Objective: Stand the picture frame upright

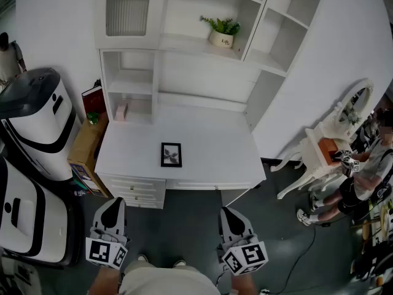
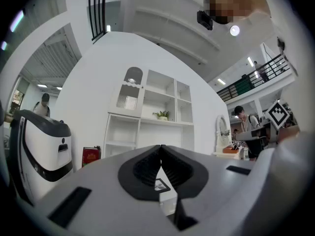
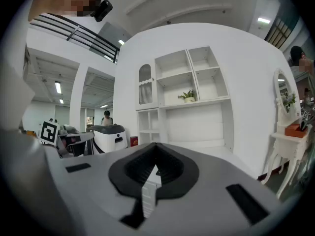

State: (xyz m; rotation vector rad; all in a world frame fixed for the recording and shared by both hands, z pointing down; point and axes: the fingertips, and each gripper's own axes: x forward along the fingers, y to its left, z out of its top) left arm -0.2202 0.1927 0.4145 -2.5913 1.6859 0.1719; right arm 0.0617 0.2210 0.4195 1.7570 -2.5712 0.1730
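Lying flat and face up on the white counter (image 1: 215,158), the picture frame (image 1: 171,154) has a dark border around a light picture. It sits ahead of both tools, well apart from them and roughly between the lines along which they point.

The left hand-held gripper (image 1: 113,203) is held low in front of the counter's front edge, its marker cube nearest the person. In the left gripper view its two dark ribbed pads meet at the tips with nothing between them. The frame shows small through the opening beneath the closed tips.

The right hand-held gripper (image 1: 230,212) hangs level beside it, about as far from the counter. In the right gripper view its jaws are likewise pressed together and empty.

Beyond the frame, as seen from the two tools, a white shelf unit (image 1: 184,45) rises from the back of the counter. A potted plant (image 1: 223,32) stands on one of its upper shelves, ahead and to the right of the frame. Drawers (image 1: 136,189) sit under the counter's front edge, just ahead of the left tool.

Off to the left of the left tool stands a white machine (image 1: 37,121) with dark trim. A cardboard box (image 1: 86,146) is wedged between it and the counter, and a red book (image 1: 93,100) stands above the box against the shelf unit's side.

Far to the right of the right tool is a white dressing table (image 1: 334,131) with an oval mirror, and a person (image 1: 368,165) is beside it.
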